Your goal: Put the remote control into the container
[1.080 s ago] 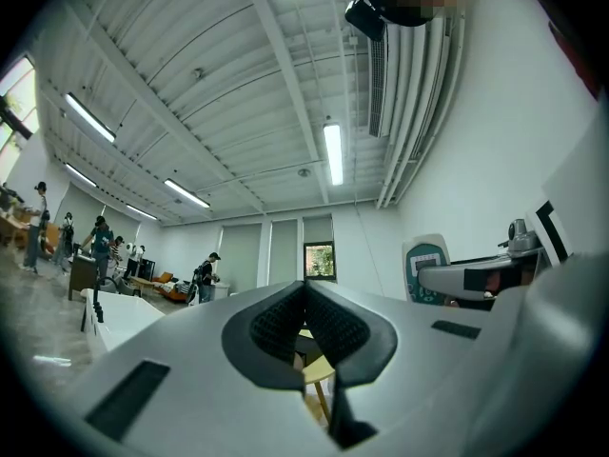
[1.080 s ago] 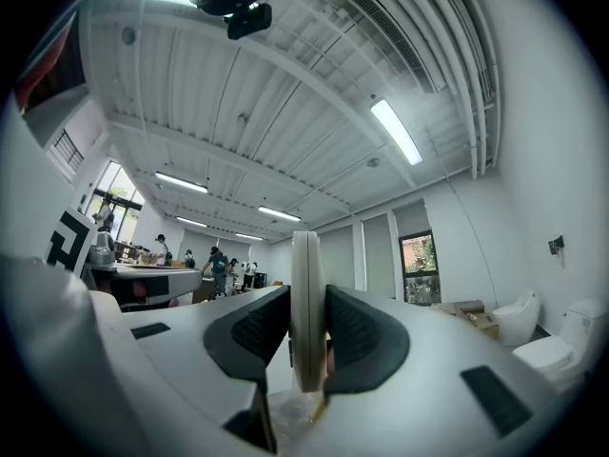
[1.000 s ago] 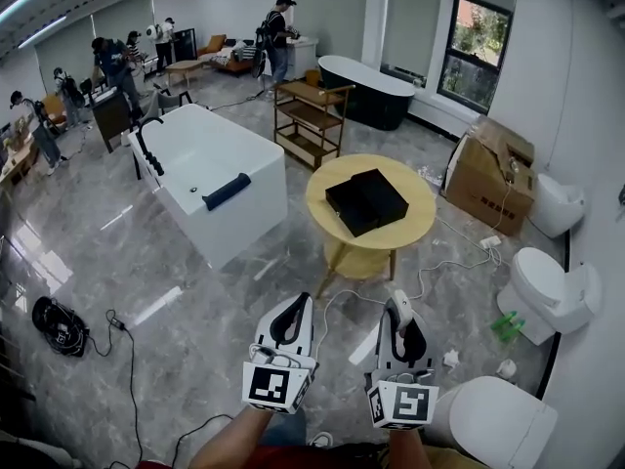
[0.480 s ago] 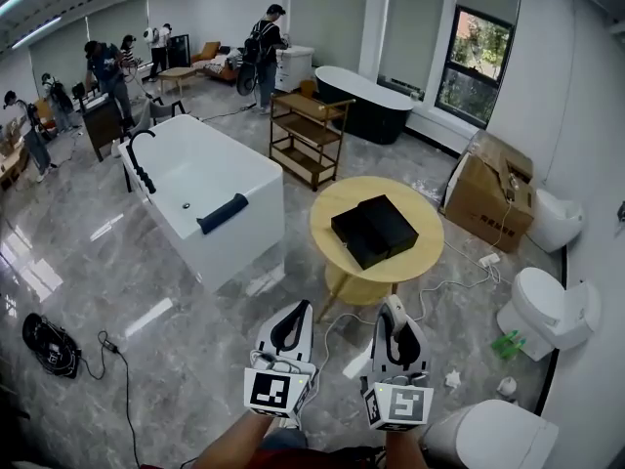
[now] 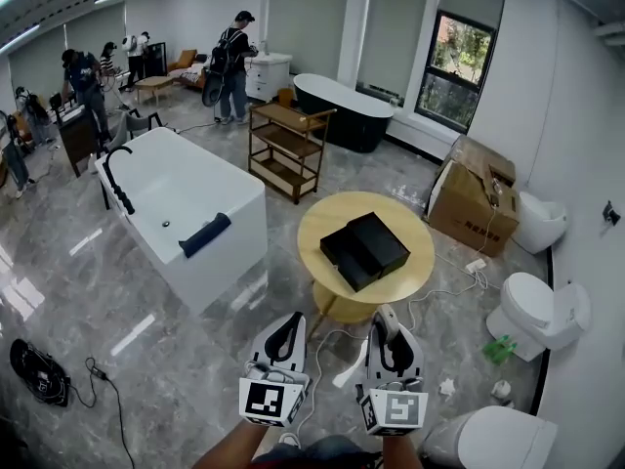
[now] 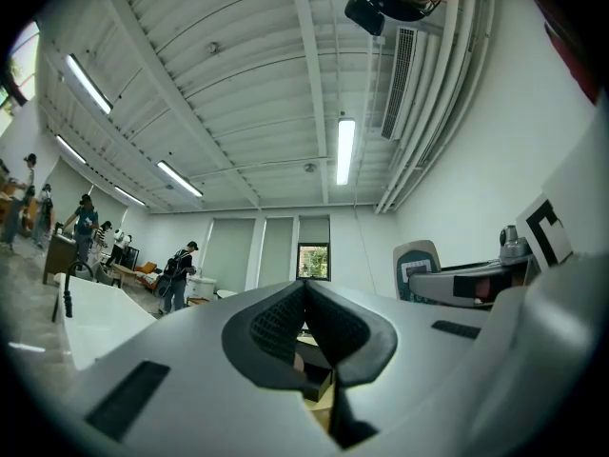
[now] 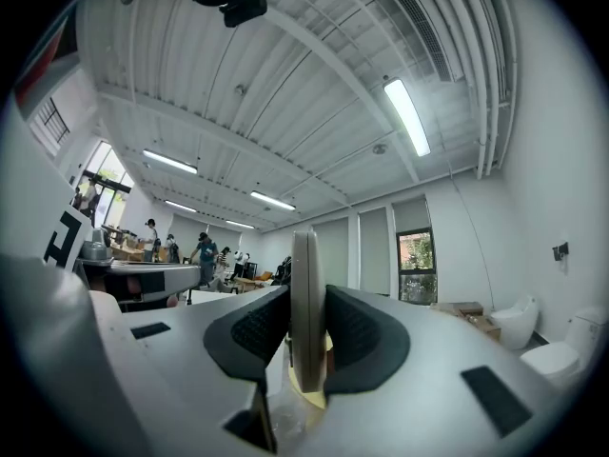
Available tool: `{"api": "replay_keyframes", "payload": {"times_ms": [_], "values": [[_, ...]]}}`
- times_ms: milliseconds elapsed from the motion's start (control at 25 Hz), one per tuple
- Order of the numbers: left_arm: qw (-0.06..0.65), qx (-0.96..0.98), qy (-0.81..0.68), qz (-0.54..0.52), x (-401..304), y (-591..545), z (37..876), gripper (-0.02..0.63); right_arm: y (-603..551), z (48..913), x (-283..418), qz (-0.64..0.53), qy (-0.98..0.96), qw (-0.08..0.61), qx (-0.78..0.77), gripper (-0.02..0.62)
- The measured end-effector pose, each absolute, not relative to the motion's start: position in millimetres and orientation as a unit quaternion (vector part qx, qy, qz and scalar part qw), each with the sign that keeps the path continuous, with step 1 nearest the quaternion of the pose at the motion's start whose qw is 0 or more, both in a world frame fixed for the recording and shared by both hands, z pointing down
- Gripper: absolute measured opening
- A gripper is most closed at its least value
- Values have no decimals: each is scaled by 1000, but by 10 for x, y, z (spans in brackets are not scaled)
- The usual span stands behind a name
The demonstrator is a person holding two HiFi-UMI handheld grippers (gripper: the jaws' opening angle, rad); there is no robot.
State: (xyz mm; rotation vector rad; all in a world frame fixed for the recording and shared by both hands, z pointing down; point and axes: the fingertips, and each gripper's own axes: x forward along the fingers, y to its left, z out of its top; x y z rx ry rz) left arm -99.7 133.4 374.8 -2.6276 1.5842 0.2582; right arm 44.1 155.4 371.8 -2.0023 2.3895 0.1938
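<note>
The view has drifted over the last moment: the round bench [image 5: 322, 225] and the black container [image 5: 363, 250] on it now sit nearer the middle of the frame, and both grippers sit lower, at the bottom edge; this reads as an approach, with the drop-off not yet begun. The right gripper [image 7: 306, 336] stays clenched on the remote [image 7: 305, 284], a thin white slab held edge-on between its jaws, so the remote is in hand at bottom centre, well apart from the container. The left gripper [image 6: 306, 293] has its jaws pressed together on nothing.

The bench is a yellow disc, bare apart from the container, which looks open with a second black part just beside it; I cannot tell lid from tray. The floor [image 5: 98, 291] is glossy grey stone with cables trailing. A white tub [image 5: 186, 198] stands at left, a wooden shelf [image 5: 283, 145] above centre, a carton [image 5: 474, 203] at right and toilets [image 5: 542, 306] at lower right; people [image 5: 232, 57] stand at upper left.
</note>
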Motion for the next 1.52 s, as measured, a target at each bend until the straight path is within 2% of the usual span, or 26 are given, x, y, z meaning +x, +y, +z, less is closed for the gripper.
{"api": "replay_keyframes", "payload": {"times_ms": [680,1520], "values": [[30,-848,520,98,-461,51,3650,15,259,3650,877,59,780,13,-623,126],[47,-827,553,91,416,-1180,3647,15,-1075,3721,1753,45,805,22,-592,126]]}}
